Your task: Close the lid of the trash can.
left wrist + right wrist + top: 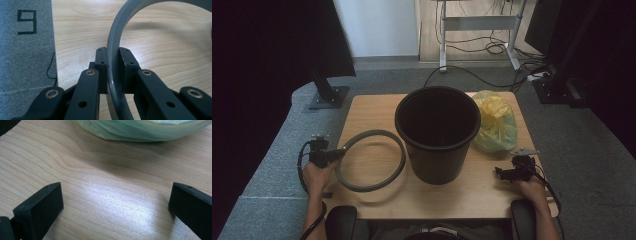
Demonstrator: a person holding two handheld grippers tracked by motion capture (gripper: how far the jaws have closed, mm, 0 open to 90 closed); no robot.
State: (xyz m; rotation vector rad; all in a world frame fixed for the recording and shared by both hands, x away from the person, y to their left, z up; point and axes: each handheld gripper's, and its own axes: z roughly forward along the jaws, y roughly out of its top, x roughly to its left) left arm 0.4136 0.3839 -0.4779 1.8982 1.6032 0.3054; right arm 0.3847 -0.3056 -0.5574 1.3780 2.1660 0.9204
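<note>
A grey plastic ring (pixel 371 160) hangs over the left part of the wooden table (pixel 362 112), just left of a black bucket (pixel 437 132). My left gripper (pixel 336 155) is shut on the ring's left edge; in the left gripper view its pads clamp the grey band (pixel 115 50). A tied yellow-green plastic bag (pixel 495 122) lies right of the bucket. My right gripper (pixel 502 173) rests near the table's front right, jaws wide apart over bare wood, with the bag (pixel 145 128) just beyond them.
Grey carpet (pixel 25 62) with a black mark lies left of the table edge. A monitor stand base (pixel 328 97) sits beyond the table's back left corner, and a desk frame with cables (pixel 482 30) stands farther back.
</note>
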